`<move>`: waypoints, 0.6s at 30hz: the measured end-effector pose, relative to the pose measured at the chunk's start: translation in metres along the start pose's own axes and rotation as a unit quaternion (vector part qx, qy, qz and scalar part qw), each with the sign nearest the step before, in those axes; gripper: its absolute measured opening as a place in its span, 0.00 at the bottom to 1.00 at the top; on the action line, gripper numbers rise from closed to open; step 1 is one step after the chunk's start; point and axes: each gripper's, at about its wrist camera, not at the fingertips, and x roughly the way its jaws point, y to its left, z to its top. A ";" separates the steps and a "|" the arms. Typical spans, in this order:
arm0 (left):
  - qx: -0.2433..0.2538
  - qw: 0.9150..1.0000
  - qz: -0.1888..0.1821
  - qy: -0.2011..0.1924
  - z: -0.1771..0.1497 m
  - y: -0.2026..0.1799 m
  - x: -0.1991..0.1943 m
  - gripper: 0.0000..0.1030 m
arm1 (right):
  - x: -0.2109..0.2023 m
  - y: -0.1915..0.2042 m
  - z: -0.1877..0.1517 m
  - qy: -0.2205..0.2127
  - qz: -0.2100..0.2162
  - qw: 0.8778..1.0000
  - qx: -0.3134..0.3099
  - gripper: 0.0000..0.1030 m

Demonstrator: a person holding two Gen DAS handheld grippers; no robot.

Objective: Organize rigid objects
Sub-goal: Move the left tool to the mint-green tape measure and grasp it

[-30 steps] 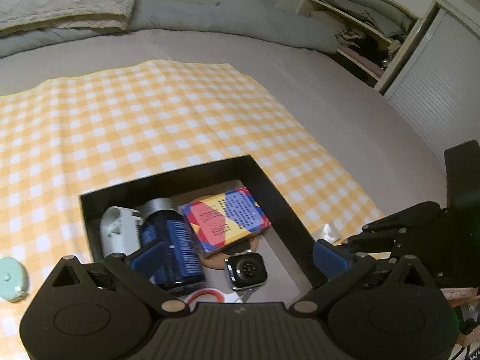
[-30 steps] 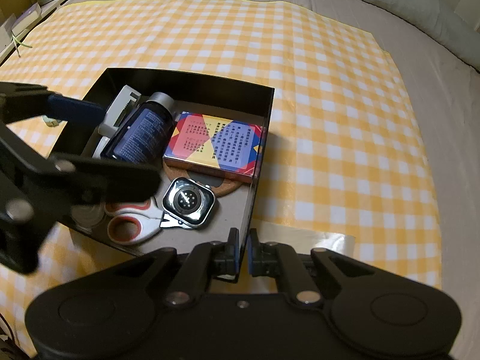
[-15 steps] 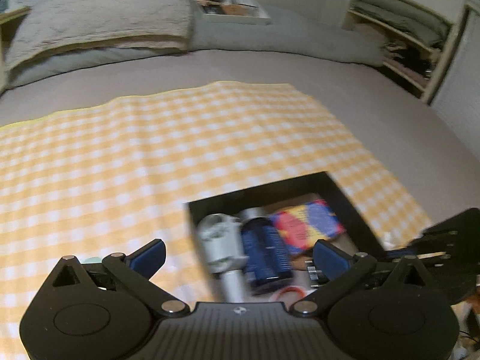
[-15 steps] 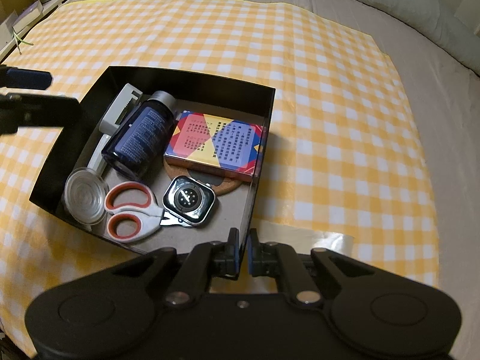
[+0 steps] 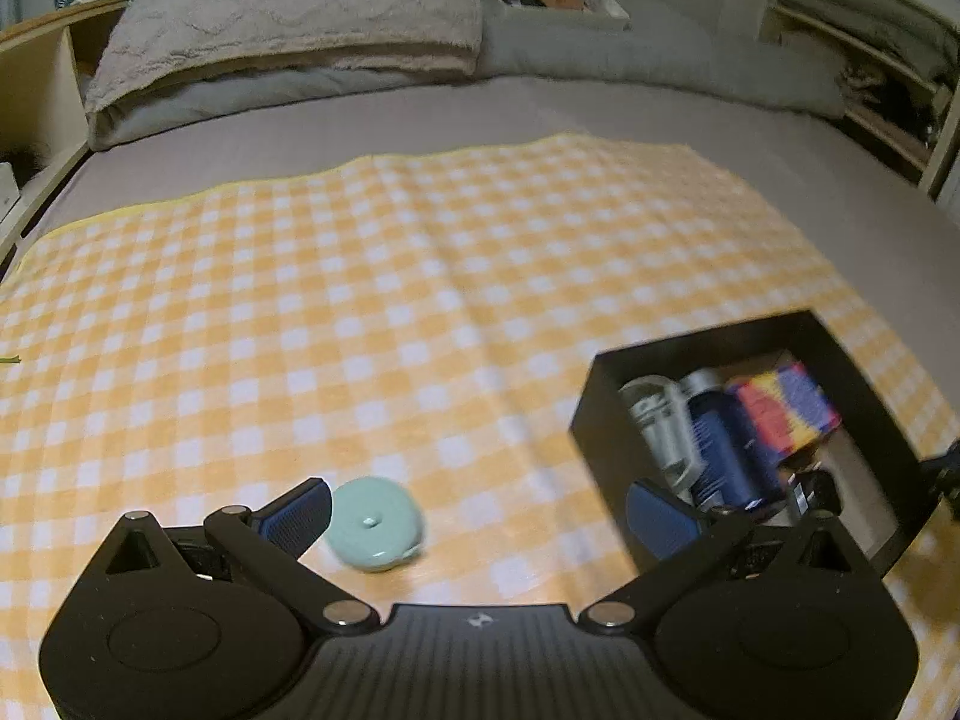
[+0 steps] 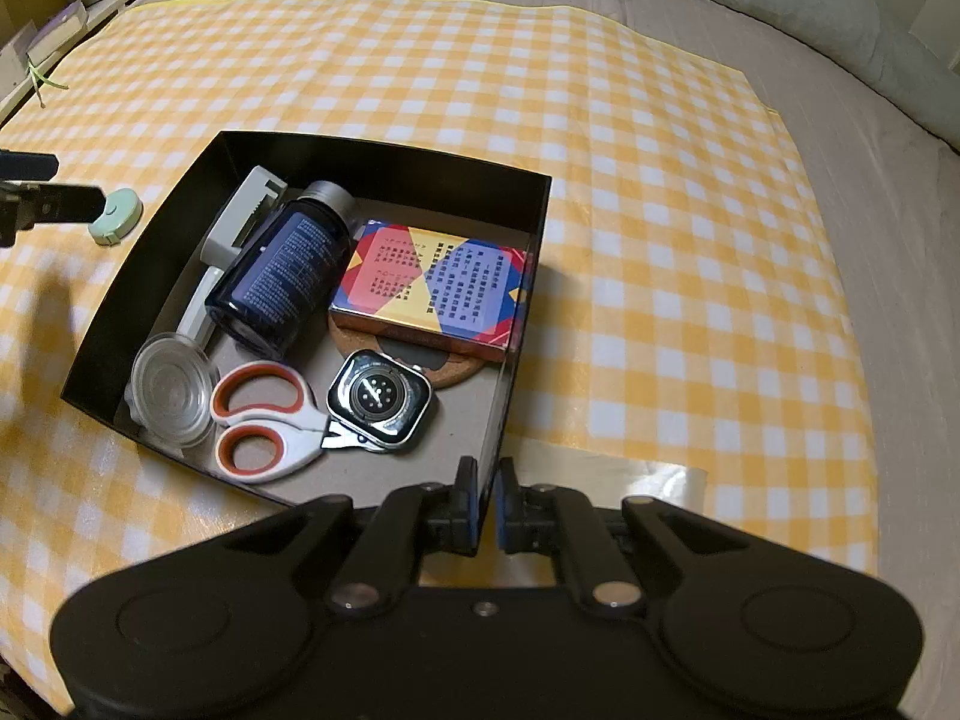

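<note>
Gripping the black box (image 6: 528, 252) wall, right gripper (image 6: 486, 495) clamped; left gripper (image 5: 477, 507) spread wide above green disc (image 5: 375, 531).

The left wrist view looks forward and down across the checked cloth (image 5: 420, 276) toward the pillows (image 5: 288, 18) at the head of the bed, from low and near the cloth; the right wrist view looks steeply down from just behind the near wall of the black box (image 6: 384, 168); both views share the box (image 5: 864, 384), its contents, the cloth (image 6: 660, 180), and the mint round case (image 5: 375, 531) (image 6: 120, 216).
</note>
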 end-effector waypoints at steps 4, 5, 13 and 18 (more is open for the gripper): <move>0.039 0.999 0.003 0.018 -0.009 0.011 0.010 1.00 | 0.000 0.000 0.000 0.000 0.000 1.000 0.000 0.06; 0.052 0.998 0.008 0.024 -0.011 0.012 0.013 1.00 | 0.000 0.000 0.000 0.000 0.000 1.000 0.000 0.06; 0.069 0.996 -0.007 0.056 -0.019 0.031 0.035 0.90 | 0.000 0.000 0.000 0.000 0.000 1.000 0.000 0.06; 0.055 0.995 -0.012 0.077 -0.017 0.040 0.052 0.65 | 0.000 0.000 0.000 0.000 0.000 1.000 0.000 0.06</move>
